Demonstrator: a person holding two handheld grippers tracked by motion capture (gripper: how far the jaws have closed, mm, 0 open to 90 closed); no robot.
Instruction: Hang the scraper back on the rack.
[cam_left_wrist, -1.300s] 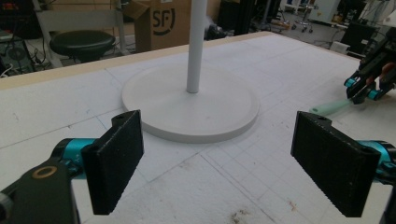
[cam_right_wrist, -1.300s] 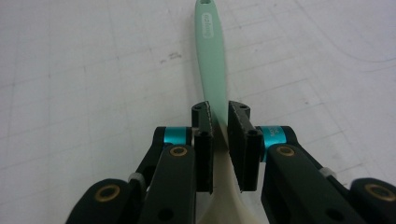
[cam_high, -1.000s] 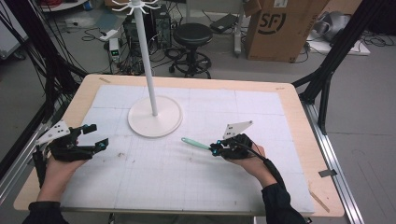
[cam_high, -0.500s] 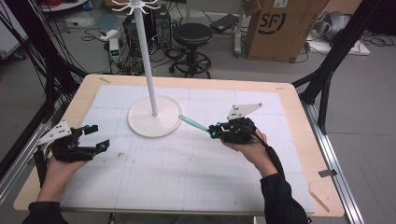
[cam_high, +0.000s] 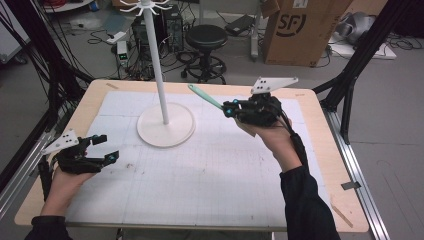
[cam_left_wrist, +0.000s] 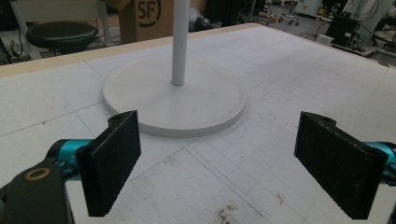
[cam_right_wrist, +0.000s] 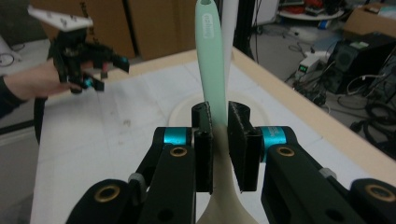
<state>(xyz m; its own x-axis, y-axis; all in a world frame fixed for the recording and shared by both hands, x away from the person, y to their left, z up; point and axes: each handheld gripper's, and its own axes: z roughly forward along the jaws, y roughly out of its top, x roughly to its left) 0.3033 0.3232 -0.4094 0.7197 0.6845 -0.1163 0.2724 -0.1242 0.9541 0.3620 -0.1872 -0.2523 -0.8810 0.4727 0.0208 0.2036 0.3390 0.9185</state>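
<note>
A white rack with hooks at its top stands on the mat; its pole (cam_high: 160, 75) rises from a round base (cam_high: 166, 125). My right gripper (cam_high: 229, 109) is raised above the table to the right of the pole, shut on a mint-green spoon (cam_high: 206, 97) whose handle points up-left toward the pole. In the right gripper view the spoon handle (cam_right_wrist: 211, 56) sticks up between the closed jaws of my right gripper (cam_right_wrist: 218, 116), its cream bowl end below them. My left gripper (cam_high: 107, 149) rests low at the table's left, open and holding nothing. In the left gripper view its jaws (cam_left_wrist: 217, 163) face the base (cam_left_wrist: 205, 100).
The white gridded mat (cam_high: 210, 185) covers most of the wooden table (cam_high: 320, 165). Behind the table stand a black stool (cam_high: 206, 37), a cardboard box (cam_high: 295, 30) and tangled cables. Black frame posts (cam_high: 350, 80) flank the table's sides.
My right gripper has lifted the spoon off the mat and carried it up and toward the far side, handle now pointing at the pole. The left gripper has barely moved.
</note>
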